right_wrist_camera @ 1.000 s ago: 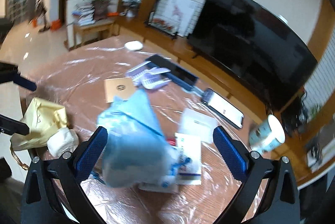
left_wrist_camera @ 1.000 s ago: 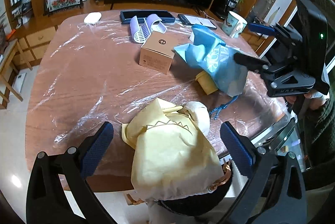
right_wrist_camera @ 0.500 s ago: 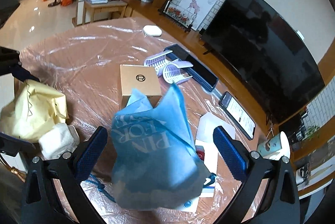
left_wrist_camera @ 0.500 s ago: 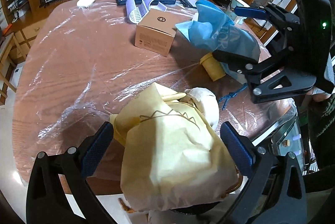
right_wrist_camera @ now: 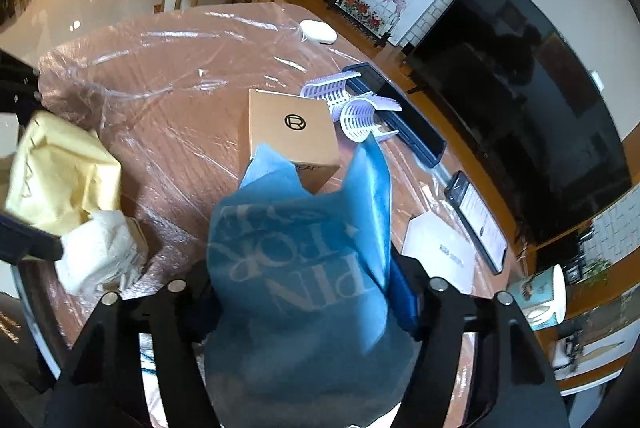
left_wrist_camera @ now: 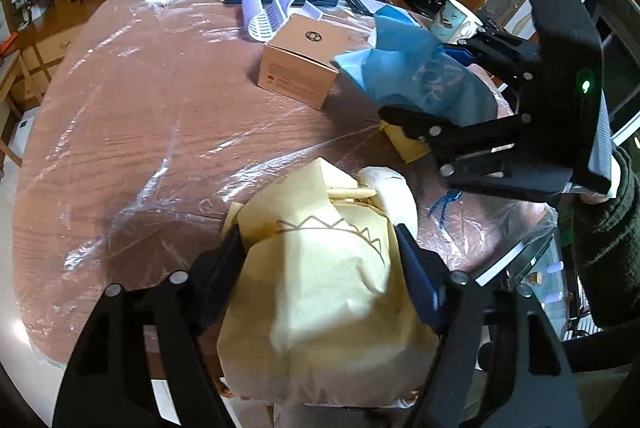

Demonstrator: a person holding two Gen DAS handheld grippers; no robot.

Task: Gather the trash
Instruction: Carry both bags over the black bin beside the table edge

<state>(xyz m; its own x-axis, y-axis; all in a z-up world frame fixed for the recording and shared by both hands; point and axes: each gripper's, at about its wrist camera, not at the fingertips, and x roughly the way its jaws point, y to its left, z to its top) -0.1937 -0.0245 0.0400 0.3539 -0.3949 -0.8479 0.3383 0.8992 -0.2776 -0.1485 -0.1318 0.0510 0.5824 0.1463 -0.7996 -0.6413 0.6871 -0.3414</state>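
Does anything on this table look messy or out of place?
Yes. A crumpled white tissue lies loose at the table's near edge beside the yellow bag, and the plastic film over the table is wrinkled.

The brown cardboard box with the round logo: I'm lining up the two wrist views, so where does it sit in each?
Left wrist: the brown cardboard box is upper centre, just left of the blue bag in the right gripper.
Right wrist: the box is at centre, right behind the blue bag's top edge.
Shared landmark: the lilac hair rollers, just beyond the box in both views.
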